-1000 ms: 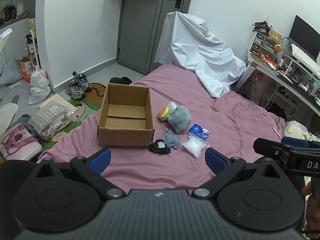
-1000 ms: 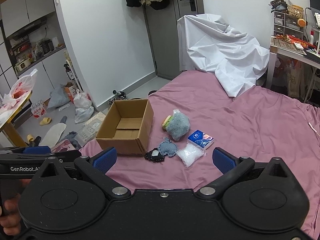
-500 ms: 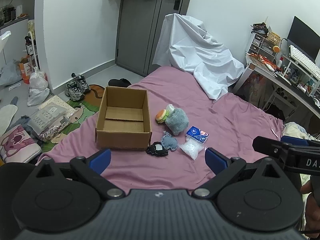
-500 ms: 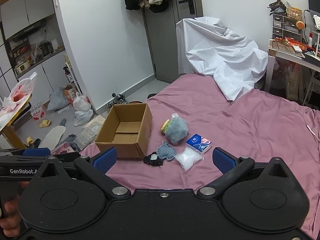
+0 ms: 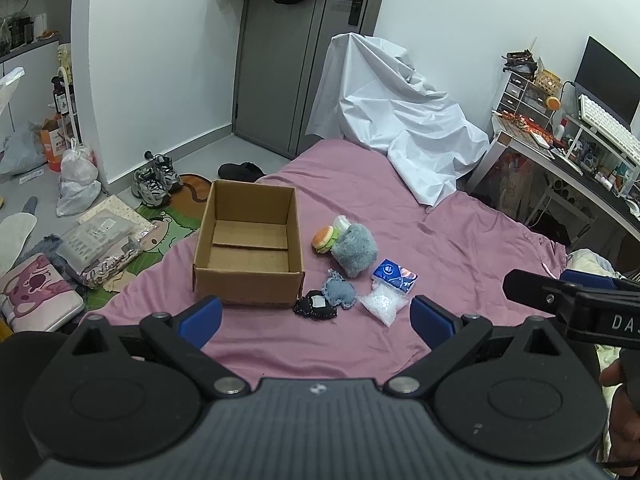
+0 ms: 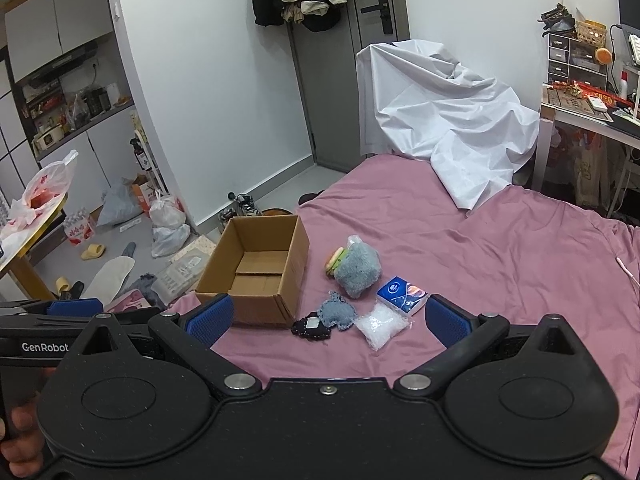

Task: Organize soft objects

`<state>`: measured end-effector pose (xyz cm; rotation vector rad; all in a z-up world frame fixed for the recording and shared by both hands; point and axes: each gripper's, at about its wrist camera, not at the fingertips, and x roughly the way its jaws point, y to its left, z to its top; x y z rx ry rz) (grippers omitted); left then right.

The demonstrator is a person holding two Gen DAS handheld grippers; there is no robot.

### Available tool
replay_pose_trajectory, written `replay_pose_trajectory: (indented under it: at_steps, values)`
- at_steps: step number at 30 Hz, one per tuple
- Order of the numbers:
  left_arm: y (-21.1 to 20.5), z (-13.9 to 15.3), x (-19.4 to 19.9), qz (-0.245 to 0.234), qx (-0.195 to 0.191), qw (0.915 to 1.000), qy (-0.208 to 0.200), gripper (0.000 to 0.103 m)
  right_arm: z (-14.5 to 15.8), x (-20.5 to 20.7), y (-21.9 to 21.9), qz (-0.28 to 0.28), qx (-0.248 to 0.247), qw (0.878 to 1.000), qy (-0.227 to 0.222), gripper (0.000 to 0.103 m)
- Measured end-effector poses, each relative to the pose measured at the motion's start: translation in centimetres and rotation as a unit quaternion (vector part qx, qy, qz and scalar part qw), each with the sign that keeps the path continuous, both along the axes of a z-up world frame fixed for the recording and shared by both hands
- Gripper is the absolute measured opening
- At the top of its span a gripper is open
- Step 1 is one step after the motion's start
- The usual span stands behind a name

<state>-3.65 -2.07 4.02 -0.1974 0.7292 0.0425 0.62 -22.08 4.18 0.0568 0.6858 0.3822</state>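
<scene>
Soft objects sit clustered on pink bedsheet (image 5: 460,248), just right of cardboard box (image 5: 248,264). Left gripper (image 5: 316,322) and right gripper (image 6: 327,322) both hover short of the pile, fingers spread wide, holding nothing. Nearest: black plush (image 5: 315,306) touching small blue plush (image 5: 340,292), clear bead bag (image 5: 383,303) beside them. Next back: blue tissue pack (image 5: 395,276), fluffy grey-blue ball (image 5: 354,250). Burger plush (image 5: 324,239) behind, against the ball. Box upright, open. White sheet (image 5: 400,120) draped at far end.
</scene>
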Motion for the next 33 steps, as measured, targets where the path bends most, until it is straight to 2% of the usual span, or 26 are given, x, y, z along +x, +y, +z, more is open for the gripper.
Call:
replay_pose_trajectory:
  at_steps: [15, 26, 33]
  values:
    - [-0.1, 0.3, 0.1, -0.005, 0.002, 1.0, -0.005, 0.1, 0.1, 0.3, 0.2, 0.008, 0.005, 1.0, 0.009, 0.103]
    - [-0.1, -1.5, 1.5, -0.01, -0.006, 0.9999, 0.01, 0.1, -1.8, 2.3, 0.4, 0.01, 0.007, 0.999, 0.044, 0.103]
    - [0.5, -2.8, 3.8, -0.001, -0.011, 0.9998, 0.02, 0.1, -3.2, 4.7, 0.1, 0.005, -0.002, 0.998, 0.062, 0.103]
